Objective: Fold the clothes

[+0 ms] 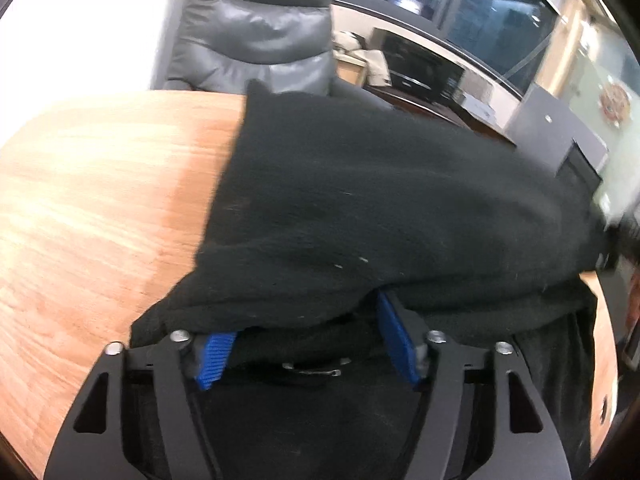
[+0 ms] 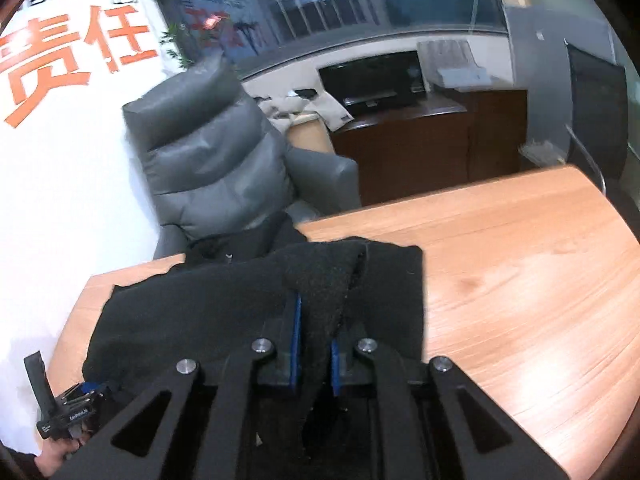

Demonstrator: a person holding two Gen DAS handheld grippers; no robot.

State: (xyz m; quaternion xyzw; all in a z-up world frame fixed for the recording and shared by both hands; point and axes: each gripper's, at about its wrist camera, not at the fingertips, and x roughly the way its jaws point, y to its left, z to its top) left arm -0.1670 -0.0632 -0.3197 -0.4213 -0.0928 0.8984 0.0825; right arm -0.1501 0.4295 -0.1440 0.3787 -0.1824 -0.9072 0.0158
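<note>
Right wrist view, right tool [image 2: 314,344] pinching black garment [image 2: 224,300] fold, left tool [image 1: 308,344] spread under cloth, wooden table [image 2: 520,272]

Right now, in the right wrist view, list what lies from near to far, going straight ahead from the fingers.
right hand-held gripper → black garment → table → grey armchair → wall with orange lettering
</note>
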